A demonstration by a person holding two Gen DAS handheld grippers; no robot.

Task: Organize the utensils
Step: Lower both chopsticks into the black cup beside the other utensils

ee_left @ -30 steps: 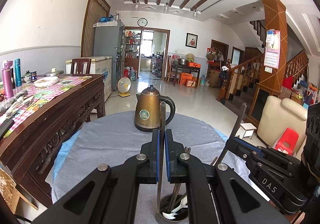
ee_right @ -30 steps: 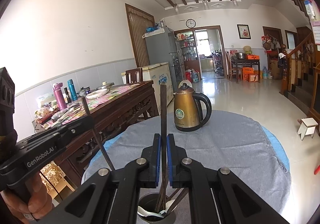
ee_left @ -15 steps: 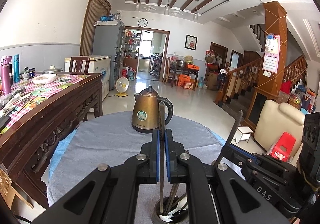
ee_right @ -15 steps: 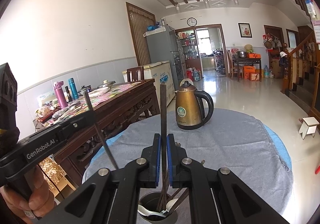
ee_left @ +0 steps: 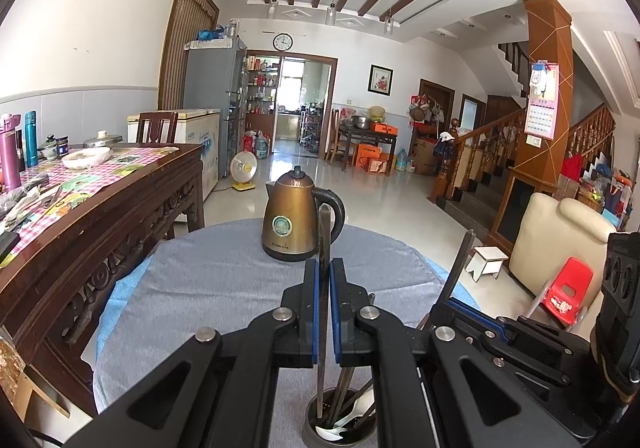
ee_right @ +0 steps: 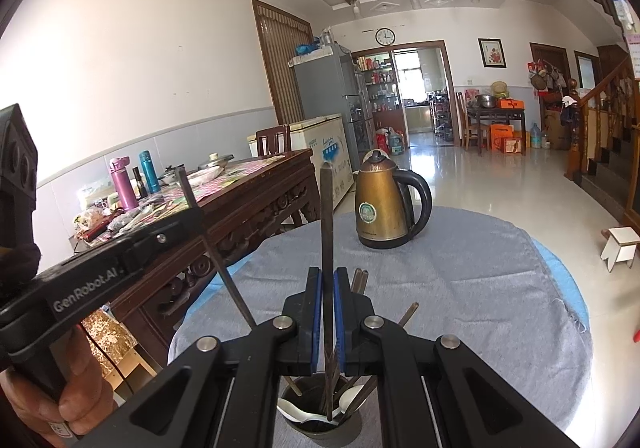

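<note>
Two tools [ee_left: 324,312] [ee_right: 327,316]; two chopsticks [ee_left: 324,248] [ee_right: 327,228]

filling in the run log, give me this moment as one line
left gripper: shut on chopstick | right gripper: shut on chopstick | both tips inside utensil cup | kettle untouched

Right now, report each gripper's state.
Left gripper: closed on a dark chopstick above the utensil cup.
Right gripper: closed on another dark chopstick.
</note>
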